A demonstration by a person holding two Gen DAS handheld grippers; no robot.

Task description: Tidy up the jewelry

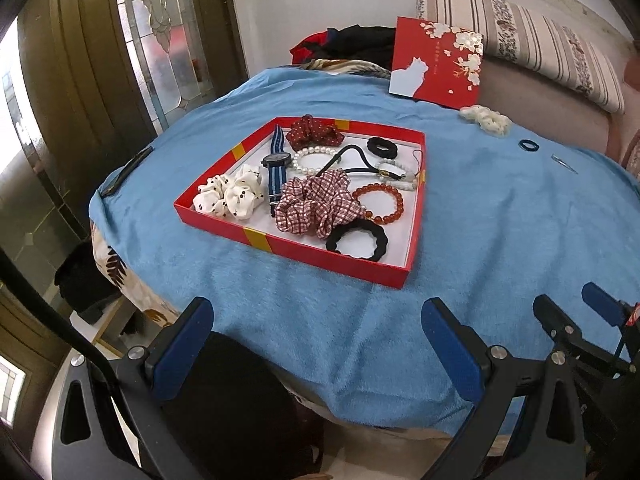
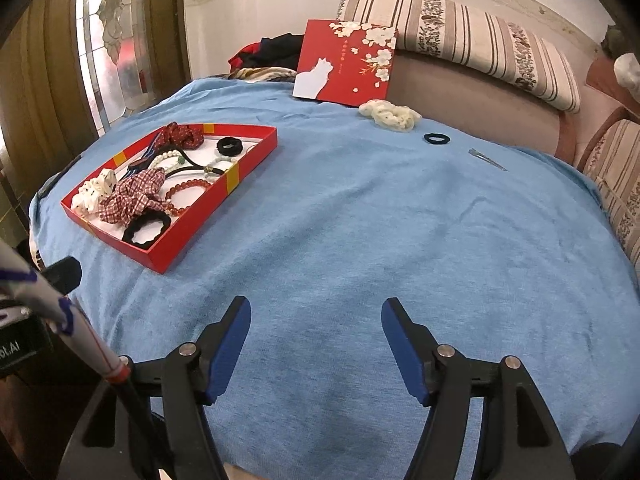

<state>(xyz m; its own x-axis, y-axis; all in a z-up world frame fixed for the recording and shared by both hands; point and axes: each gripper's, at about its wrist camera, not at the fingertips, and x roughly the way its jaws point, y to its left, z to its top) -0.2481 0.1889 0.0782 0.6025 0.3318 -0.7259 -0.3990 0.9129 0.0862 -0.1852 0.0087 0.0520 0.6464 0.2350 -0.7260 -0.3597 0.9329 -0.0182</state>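
Mostly done, I judge: the red cardboard tray point(image 1: 320, 254) on the fuzzy blue-clothed desk point(image 2: 360, 240) already holds scrunchies, bead bracelets and a watch. Left out, well apart from it: a knobbly cream scrunchie point(image 2: 390, 114), a small dark hair tie point(image 2: 437, 138), a thin metal clip point(image 2: 486, 159). Both the left gripper point(image 1: 320, 322) and the right gripper point(image 2: 316, 320) gape empty.

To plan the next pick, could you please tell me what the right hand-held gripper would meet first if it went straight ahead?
The right hand-held gripper, open, would likely meet only bare blue cloth first; the black hair tie lies beyond, slightly right, though depth is unclear.
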